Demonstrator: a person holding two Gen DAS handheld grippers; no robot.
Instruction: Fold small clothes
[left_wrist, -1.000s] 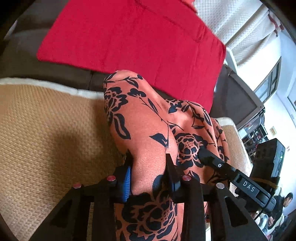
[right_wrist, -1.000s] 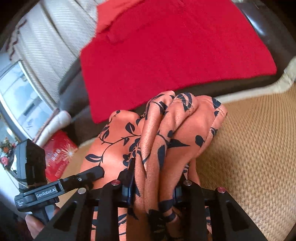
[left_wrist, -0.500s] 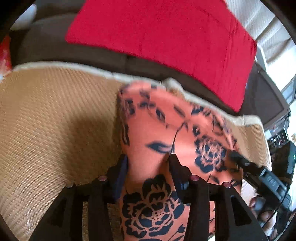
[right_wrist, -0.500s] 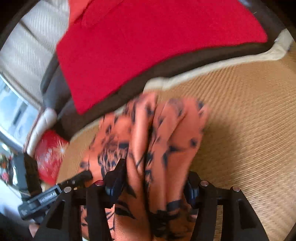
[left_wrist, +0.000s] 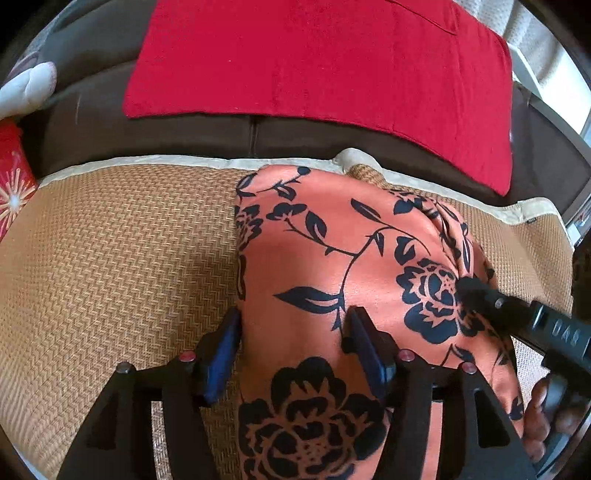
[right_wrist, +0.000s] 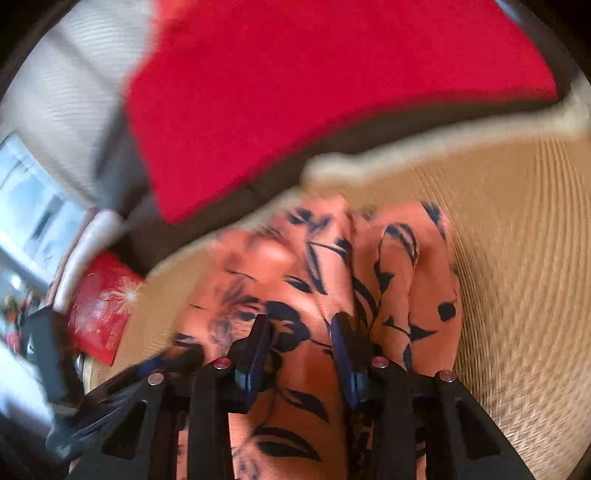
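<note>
Fingers of the left gripper (left_wrist: 291, 339), just opening, straddle the floral garment (left_wrist: 343, 258); the right gripper (right_wrist: 299, 343), just closing, pinches it. Light, limp, probably slippery: grip folded edges.

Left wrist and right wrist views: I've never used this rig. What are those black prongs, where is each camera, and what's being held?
No robot here: a person holds a two-finger tool in each hand, each with a camera looking along its fingers. The black prongs are those fingers. An orange floral garment lies on a woven mat, with a red cloth on the dark sofa behind. The left tool straddles the garment, jaws just opened, not squeezing. The right tool, blurred, has just closed and seems to pinch a fold.
</note>
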